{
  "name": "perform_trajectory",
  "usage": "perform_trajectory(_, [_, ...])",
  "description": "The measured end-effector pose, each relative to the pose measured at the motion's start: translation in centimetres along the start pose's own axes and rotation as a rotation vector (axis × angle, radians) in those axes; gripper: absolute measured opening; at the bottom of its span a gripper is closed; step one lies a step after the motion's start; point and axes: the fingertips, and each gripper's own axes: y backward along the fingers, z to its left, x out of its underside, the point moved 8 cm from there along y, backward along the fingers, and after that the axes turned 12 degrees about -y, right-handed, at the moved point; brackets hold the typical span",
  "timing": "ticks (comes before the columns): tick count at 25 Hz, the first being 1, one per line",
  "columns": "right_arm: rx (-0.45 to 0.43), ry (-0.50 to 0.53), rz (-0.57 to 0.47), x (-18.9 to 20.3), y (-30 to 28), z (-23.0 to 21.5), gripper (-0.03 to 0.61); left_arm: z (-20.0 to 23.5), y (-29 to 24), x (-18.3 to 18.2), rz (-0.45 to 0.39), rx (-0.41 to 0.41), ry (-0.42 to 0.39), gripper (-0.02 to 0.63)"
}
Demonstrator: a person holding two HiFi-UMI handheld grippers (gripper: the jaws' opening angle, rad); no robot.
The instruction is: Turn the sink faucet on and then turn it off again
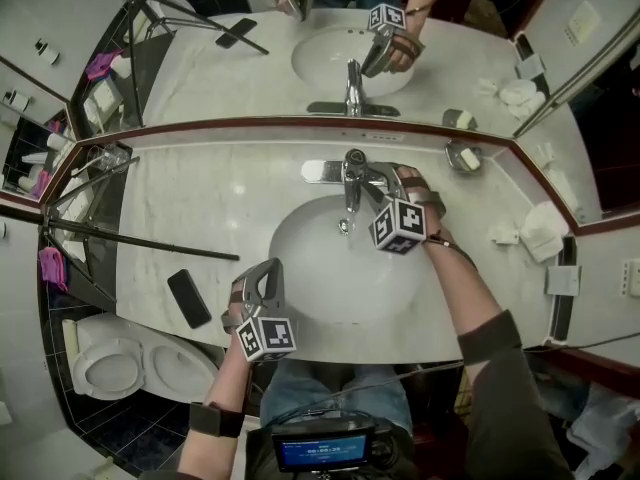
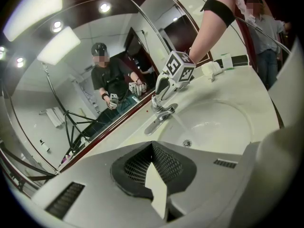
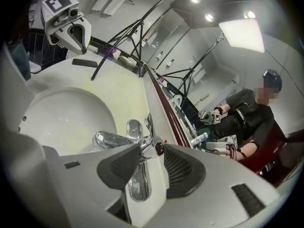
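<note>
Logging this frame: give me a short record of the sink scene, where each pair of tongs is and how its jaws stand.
setting: bathroom counter with a white sink
fixture: chrome faucet at the sink's back edge
right hand: right tongs open, jaws apart at the faucet's top, not clamped on it
left hand: left tongs shut, nothing between the jaws, over the counter's front edge, away from the faucet
other: dark phone flat on the counter, left of the sink
water: cannot tell whether it runs
</note>
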Motion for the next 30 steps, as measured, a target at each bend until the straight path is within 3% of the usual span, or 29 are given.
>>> perform_trajectory(9, [-0.022, 0.154, -0.045, -1.8, -2.2, 0.3, 0.18, -0.3, -0.6, 0.7, 0.01, 0.011, 0.002, 0.0])
perform_trajectory(12, [-0.048, 0.195, -0.043, -2.0, -2.6, 0.9, 0.143, -0.5, -0.8, 0.6, 0.011, 0.016, 0.003, 0.0])
perform_trajectory(30, [-0.028, 0.267, -0.077, -1.7, -2.5, 1.5, 0.092, -1.6, -1.2, 1.1, 0.024, 0.04, 0.008, 0.0])
